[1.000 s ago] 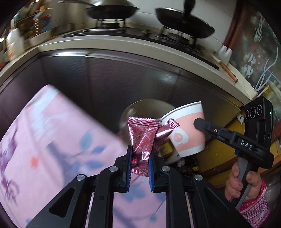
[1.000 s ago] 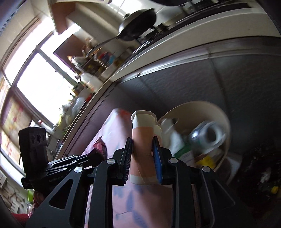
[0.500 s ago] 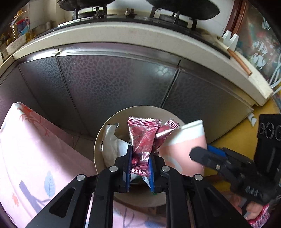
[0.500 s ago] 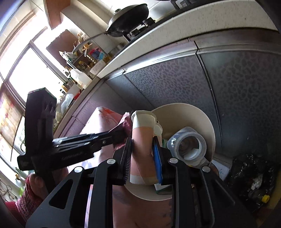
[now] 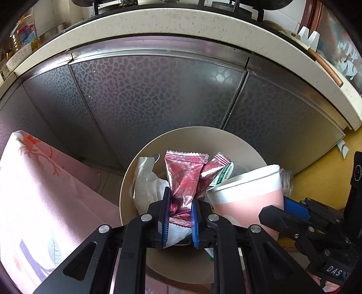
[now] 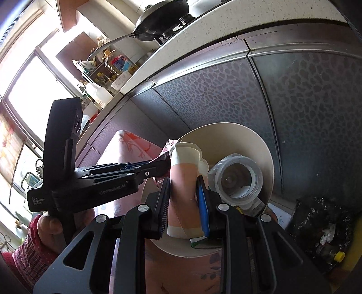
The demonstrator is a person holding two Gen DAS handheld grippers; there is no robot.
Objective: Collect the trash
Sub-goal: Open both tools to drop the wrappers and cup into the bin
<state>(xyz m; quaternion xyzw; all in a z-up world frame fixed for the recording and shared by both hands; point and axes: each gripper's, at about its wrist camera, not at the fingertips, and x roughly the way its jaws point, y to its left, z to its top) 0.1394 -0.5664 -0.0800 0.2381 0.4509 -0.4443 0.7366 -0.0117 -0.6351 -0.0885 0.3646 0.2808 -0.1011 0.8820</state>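
Note:
My left gripper [image 5: 180, 204] is shut on a bunch of red foil snack wrappers [image 5: 183, 178], held over the round beige trash bin [image 5: 253, 153]. Beside it, my right gripper [image 6: 183, 194] is shut on a squashed pink and white paper cup [image 6: 183, 178], also above the bin [image 6: 260, 144]. In the left wrist view the cup [image 5: 246, 194] shows at the right of the wrappers, with the right gripper's fingers [image 5: 285, 214] around it. Inside the bin lie a white tissue [image 5: 147, 181] and a clear plastic bottle [image 6: 235, 178].
Grey patterned cabinet doors [image 5: 158, 95] stand right behind the bin, under a speckled countertop [image 5: 181, 24] with a pan [image 6: 163, 20]. A pink flowered cloth [image 5: 34, 192] lies at the left. A black bag of rubbish [image 6: 316, 228] sits on the floor at the right of the bin.
Both grippers have come forward and down over the bin, the left one more. The bin now fills the middle of both views. Wrappers and cup stay gripped.

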